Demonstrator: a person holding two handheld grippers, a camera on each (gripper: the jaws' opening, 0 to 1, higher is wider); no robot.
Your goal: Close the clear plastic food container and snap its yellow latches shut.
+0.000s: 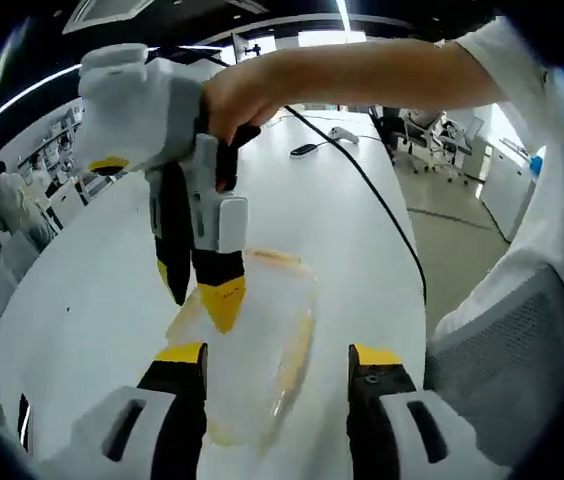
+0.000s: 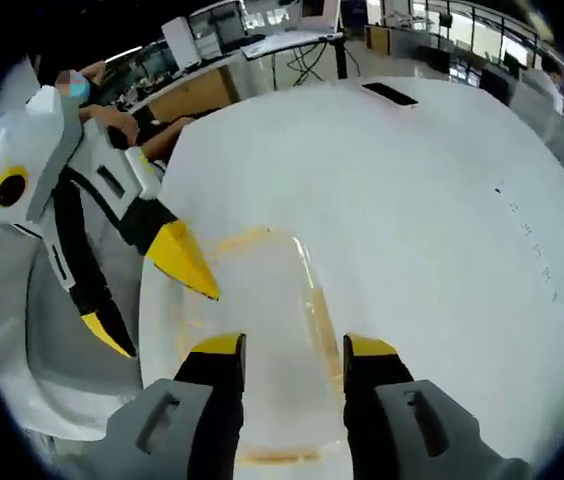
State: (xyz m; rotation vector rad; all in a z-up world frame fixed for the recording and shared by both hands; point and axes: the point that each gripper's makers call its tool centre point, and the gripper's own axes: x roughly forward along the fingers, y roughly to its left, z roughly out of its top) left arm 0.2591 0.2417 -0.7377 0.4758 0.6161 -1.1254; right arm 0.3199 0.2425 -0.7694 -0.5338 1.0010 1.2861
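Both tongs (image 1: 276, 352) (image 2: 292, 345) spread over the blurred clear container (image 2: 262, 300), latches indistinct.

White table (image 2: 442, 200) lies bare around the clear container (image 2: 262, 330) — open approach on its far side. The left gripper (image 2: 157, 300) crowds one long side; a black cable (image 1: 382, 210) crosses the tabletop beyond.

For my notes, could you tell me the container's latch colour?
Yellow latches, clearest in the right gripper view.
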